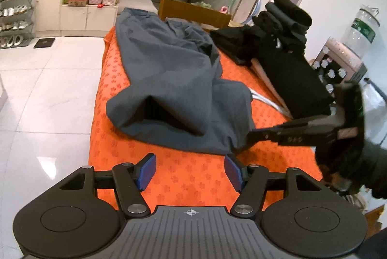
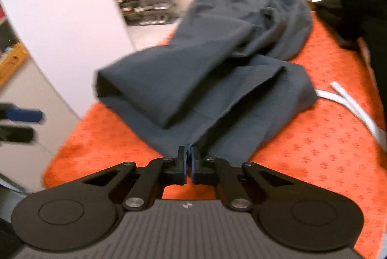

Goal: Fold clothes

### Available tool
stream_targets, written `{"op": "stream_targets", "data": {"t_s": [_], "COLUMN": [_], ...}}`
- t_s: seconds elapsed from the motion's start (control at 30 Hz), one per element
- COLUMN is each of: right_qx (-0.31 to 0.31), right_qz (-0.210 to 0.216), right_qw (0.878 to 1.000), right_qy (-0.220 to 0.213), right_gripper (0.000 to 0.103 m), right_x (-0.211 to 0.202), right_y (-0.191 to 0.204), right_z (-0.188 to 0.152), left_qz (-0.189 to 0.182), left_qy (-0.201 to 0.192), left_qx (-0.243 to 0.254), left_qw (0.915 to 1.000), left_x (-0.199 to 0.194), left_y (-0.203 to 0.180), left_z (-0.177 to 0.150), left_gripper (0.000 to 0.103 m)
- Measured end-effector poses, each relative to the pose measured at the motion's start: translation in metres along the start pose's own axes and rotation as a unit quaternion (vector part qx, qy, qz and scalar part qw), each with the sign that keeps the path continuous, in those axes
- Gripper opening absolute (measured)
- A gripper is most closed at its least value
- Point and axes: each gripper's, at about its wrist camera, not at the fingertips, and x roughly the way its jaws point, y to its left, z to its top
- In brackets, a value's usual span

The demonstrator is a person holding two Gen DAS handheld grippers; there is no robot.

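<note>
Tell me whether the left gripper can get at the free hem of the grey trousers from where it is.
Probably yes. The left gripper has its jaws open over bare orange cloth, and the grey trousers lie just ahead with nothing between.

Trousers (image 1: 169, 70) lie lengthwise on the cloth-covered table (image 1: 193, 176), waistband at the far end, one leg lying over the other at the near end. Right of them sits a stack of folded clothes (image 1: 278, 41); straps (image 2: 350, 104) lie between the two. The left gripper (image 1: 189, 169) hangs before the near hems. The right gripper (image 2: 189, 157) meets the hem of the lower leg.
</note>
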Motion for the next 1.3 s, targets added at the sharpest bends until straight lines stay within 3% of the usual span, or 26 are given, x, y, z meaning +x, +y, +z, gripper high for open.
{"op": "stream_targets", "data": {"t_s": [0.17,0.37,0.53,0.73,0.87,0.97,1.07,1.2,1.3], "right_qx": [0.021,0.036,0.015,0.013,0.000,-0.020,-0.040,-0.078,-0.111], "right_qz": [0.081,0.181,0.207,0.195,0.179,0.162,0.130,0.058,0.020], "right_qw": [0.996,0.983,0.978,0.980,0.984,0.986,0.990,0.995,0.993], "right_qy": [-0.001,0.003,0.017,0.021,0.024,0.029,0.033,0.037,0.037], "right_gripper": [0.004,0.004,0.004,0.005,0.008,0.018,0.025,0.034,0.046], "right_x": [-0.006,-0.009,-0.004,-0.006,-0.013,-0.025,-0.040,-0.049,-0.051], "right_y": [0.029,0.071,0.104,0.113,0.112,0.103,0.092,0.080,0.081], "right_z": [0.004,0.016,0.014,0.005,-0.004,-0.013,-0.028,-0.056,-0.077], "left_qz": [0.007,0.021,0.054,0.101,0.123,0.131,0.136,0.130,0.130], "left_qy": [0.000,-0.015,-0.025,-0.026,-0.005,0.006,0.018,0.033,0.036], "left_qx": [-0.010,-0.015,-0.033,-0.038,-0.047,-0.055,-0.048,-0.047,-0.050], "left_qw": [0.9999,0.9996,0.9977,0.9939,0.9913,0.9898,0.9894,0.9899,0.9896], "left_x": [-0.001,-0.004,-0.004,0.001,0.009,0.011,0.011,0.012,0.014], "left_y": [-0.010,-0.023,-0.025,-0.024,-0.015,-0.005,0.000,0.002,0.003], "left_z": [-0.014,-0.028,-0.035,-0.041,-0.047,-0.054,-0.065,-0.077,-0.079], "left_gripper": [0.065,0.065,0.065,0.064,0.054,0.051,0.051,0.051,0.051]}}
